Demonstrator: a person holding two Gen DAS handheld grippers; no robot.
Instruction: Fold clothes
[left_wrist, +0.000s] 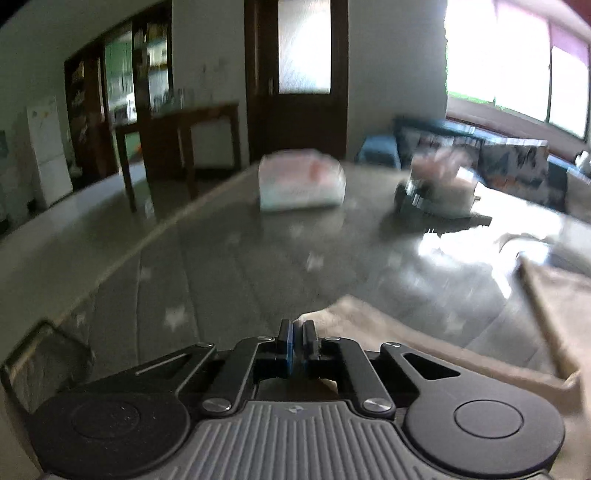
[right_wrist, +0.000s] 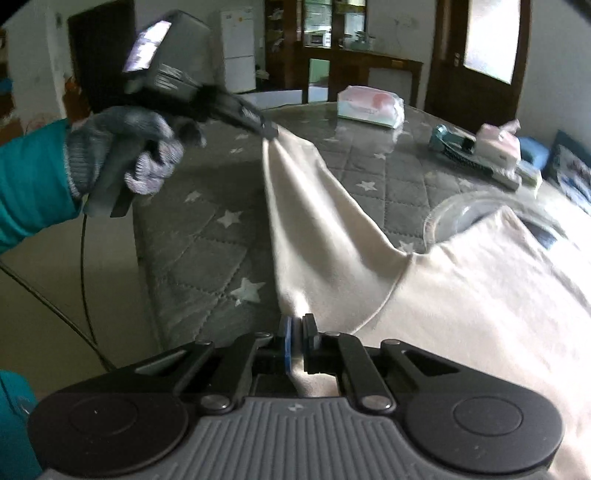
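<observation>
Shirt, cream, lies partly on the desk, which has a grey quilted star cover, with one sleeve or edge lifted off it. Right gripper is clamped on a fold of that cloth near its end. Left gripper, held by a gloved hand, pinches the far end of the same strip, so the cloth hangs taut between the two. Likely reason: stretching the edge straight before laying it over as a fold. In the left wrist view the left gripper has its jaws together, with cream cloth at the tips. The rest of the shirt stays on the desk as an anchor. A tissue pack and a glass bowl sit beyond, the bowl touching or partly under the shirt. How far the folding has got is unclear.
</observation>
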